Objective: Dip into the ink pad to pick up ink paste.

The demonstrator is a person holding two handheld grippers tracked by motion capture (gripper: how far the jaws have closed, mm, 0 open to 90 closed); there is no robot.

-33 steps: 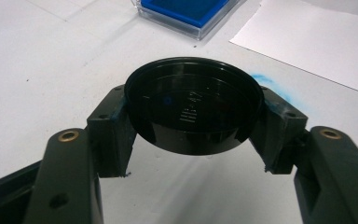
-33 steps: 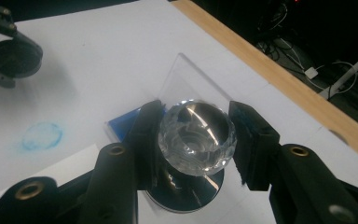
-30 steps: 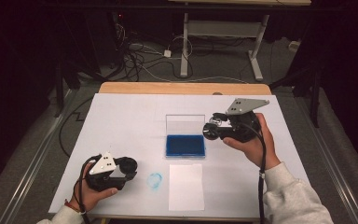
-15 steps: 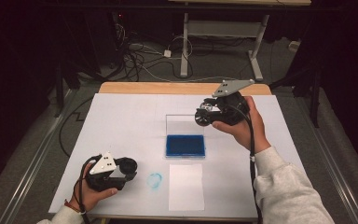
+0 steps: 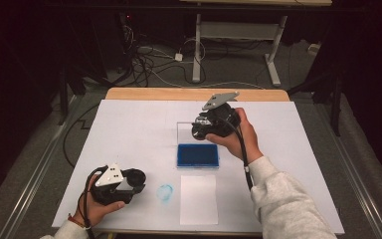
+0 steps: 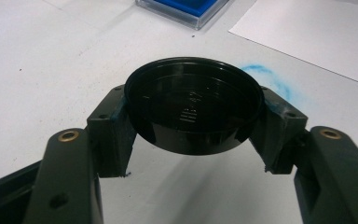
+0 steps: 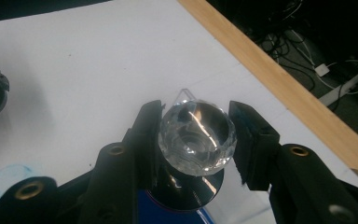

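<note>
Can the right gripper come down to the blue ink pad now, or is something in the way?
Probably yes. The right gripper, shut on a clear-topped stamp, hovers just above the blue ink pad, whose clear lid stands open behind it; nothing covers the pad.

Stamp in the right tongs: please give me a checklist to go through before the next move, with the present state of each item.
1. Right tongs grip the stamp by its clear knob, jaws pressing on both sides: ok.
2. Ink pad open, blue surface bare: ok.
3. Stamp centred over the ink pad: cannot tell; blue shows just under its base.
4. Black cap held in the left tongs, away from the pad: ok.
5. Paper flat and unmarked, on the near side of the pad: ok.
6. Clean surface beside the paper: not ok, blue smear there.
</note>
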